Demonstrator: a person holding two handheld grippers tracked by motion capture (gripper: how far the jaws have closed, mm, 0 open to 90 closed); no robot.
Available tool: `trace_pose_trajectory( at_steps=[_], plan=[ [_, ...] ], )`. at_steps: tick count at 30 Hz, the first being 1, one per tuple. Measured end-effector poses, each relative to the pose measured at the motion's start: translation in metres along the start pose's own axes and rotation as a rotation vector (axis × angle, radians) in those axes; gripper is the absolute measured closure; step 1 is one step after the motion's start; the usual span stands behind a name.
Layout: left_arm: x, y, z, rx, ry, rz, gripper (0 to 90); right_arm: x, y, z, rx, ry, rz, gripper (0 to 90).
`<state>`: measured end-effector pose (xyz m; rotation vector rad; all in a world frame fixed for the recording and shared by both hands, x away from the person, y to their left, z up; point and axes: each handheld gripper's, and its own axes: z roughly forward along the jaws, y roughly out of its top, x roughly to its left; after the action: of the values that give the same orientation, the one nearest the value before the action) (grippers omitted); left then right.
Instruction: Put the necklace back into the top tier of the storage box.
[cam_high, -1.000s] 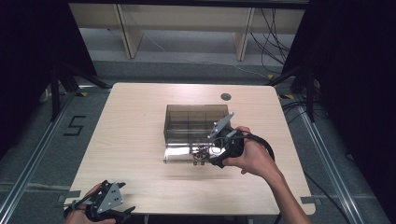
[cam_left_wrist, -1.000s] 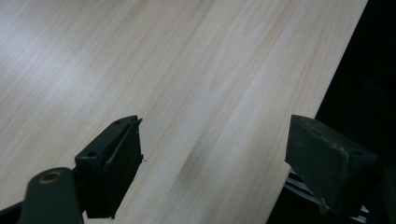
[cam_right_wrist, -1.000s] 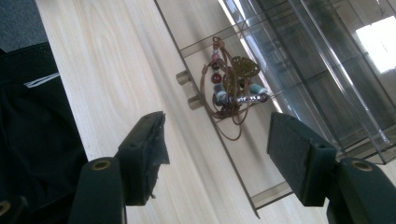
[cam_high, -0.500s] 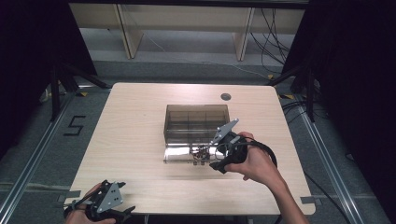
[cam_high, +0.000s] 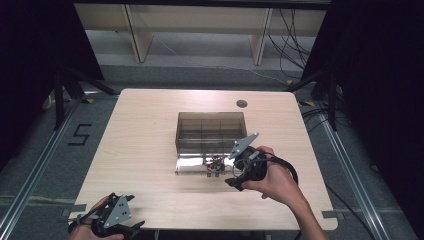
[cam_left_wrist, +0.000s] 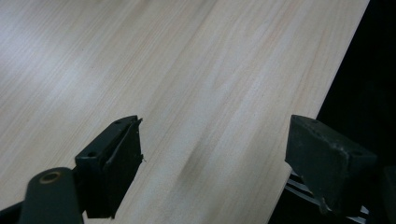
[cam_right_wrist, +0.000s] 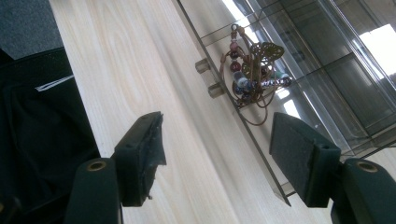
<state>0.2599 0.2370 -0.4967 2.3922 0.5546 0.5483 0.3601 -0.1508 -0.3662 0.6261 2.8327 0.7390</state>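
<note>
Small tangle of beaded wire jewellery (cam_right_wrist: 254, 70), coppery with pink and blue beads, lying on the flat clear lid (cam_high: 192, 165) of a smoky transparent compartmented box (cam_high: 211, 131), near the middle of the pale wooden table (cam_high: 140, 145). From the high view, just a dark speck (cam_high: 216, 164) beside the right tool (cam_high: 231, 176); from the right gripper view, beads, wire loops and two small clear lid knobs (cam_right_wrist: 208, 77) plainly legible. Right tool (cam_right_wrist: 215, 154) spread wide, holding nothing, jewellery just beyond the jaws. Left tool (cam_high: 131, 228) at the table's near left corner, well apart from the box. In the left gripper view, left tool (cam_left_wrist: 215, 158) also wide and unloaded, over bare wood at the table edge.
</note>
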Motion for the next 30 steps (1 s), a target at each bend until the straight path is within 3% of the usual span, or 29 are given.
trace_pose_trajectory(
  at_steps=[11,13,14,16,21,24,26,30],
  plan=[
    [0.000,0.000,0.001,0.003,0.007,0.004,18.1,0.008,-0.007,-0.001,-0.017,0.009,0.024,34.8],
    [0.000,0.000,0.000,0.003,0.000,0.002,18.1,0.007,-0.008,0.000,-0.027,0.009,0.000,34.7],
    [0.000,0.000,0.000,0.000,-0.002,0.002,18.1,0.010,-0.009,0.000,-0.013,0.009,0.034,34.7],
    [0.000,0.000,0.000,0.001,-0.001,0.001,18.1,0.009,-0.010,0.000,-0.024,0.005,0.009,34.6],
    [0.000,0.000,0.000,0.003,0.007,0.004,18.1,0.011,-0.015,0.002,-0.030,0.015,0.021,34.2],
    [0.000,0.000,0.000,0.000,-0.001,-0.001,18.1,0.013,-0.019,0.002,-0.046,-0.003,0.033,33.9],
    [-0.001,0.000,0.000,0.001,-0.001,0.001,18.1,0.012,-0.021,0.003,-0.063,0.005,0.014,33.8],
    [0.000,0.000,0.000,0.003,0.007,0.004,18.1,0.017,-0.027,0.004,-0.075,0.001,0.048,33.8]
  ],
)
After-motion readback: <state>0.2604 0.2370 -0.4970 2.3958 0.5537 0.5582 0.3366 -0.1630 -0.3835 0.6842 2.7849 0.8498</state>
